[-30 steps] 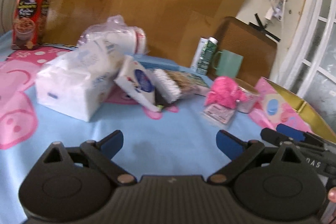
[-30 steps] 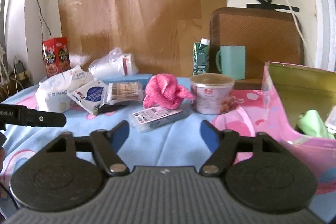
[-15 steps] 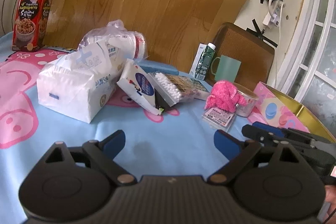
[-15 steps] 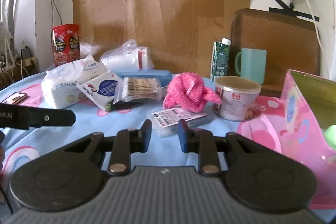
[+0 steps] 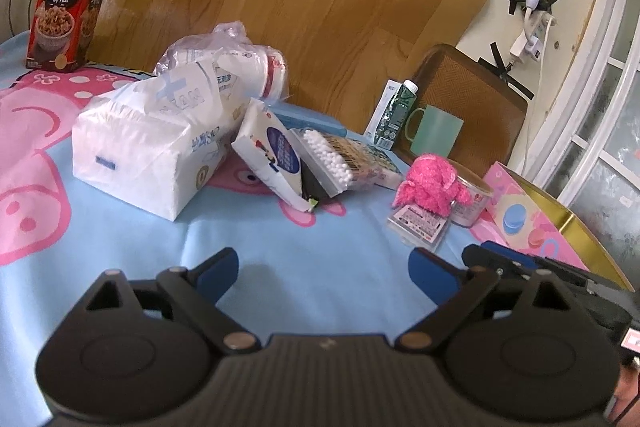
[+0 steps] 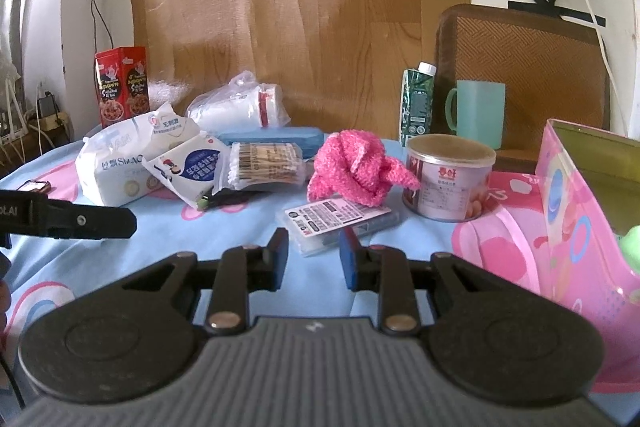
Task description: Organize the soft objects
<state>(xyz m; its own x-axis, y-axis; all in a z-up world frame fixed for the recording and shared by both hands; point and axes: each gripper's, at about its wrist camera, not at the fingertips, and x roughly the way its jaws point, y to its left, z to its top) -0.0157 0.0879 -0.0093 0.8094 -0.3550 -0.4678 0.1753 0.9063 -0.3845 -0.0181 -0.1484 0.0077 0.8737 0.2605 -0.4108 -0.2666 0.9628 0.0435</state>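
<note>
A pink fluffy cloth (image 6: 356, 167) lies on the blue tablecloth, partly on a flat labelled packet (image 6: 340, 221); it also shows in the left wrist view (image 5: 430, 183). A large white tissue pack (image 5: 156, 143) and a small tissue packet (image 5: 272, 155) lie at the left. A green soft thing (image 6: 632, 243) sits inside the pink tin box (image 6: 576, 203). My left gripper (image 5: 324, 269) is open and empty above the cloth. My right gripper (image 6: 313, 253) is narrowly open and empty, just short of the flat packet.
A bag of cotton swabs (image 6: 264, 165), a round tin can (image 6: 448, 179), a green mug (image 6: 478, 111), a drink carton (image 6: 418, 103), a bag of paper cups (image 6: 240, 109) and a red snack box (image 6: 122, 85) stand on the table. A wooden board leans behind.
My right gripper closed from wide open to a narrow gap, then opened slightly, and moved toward the flat packet. My left gripper stayed open and shifted only a little.
</note>
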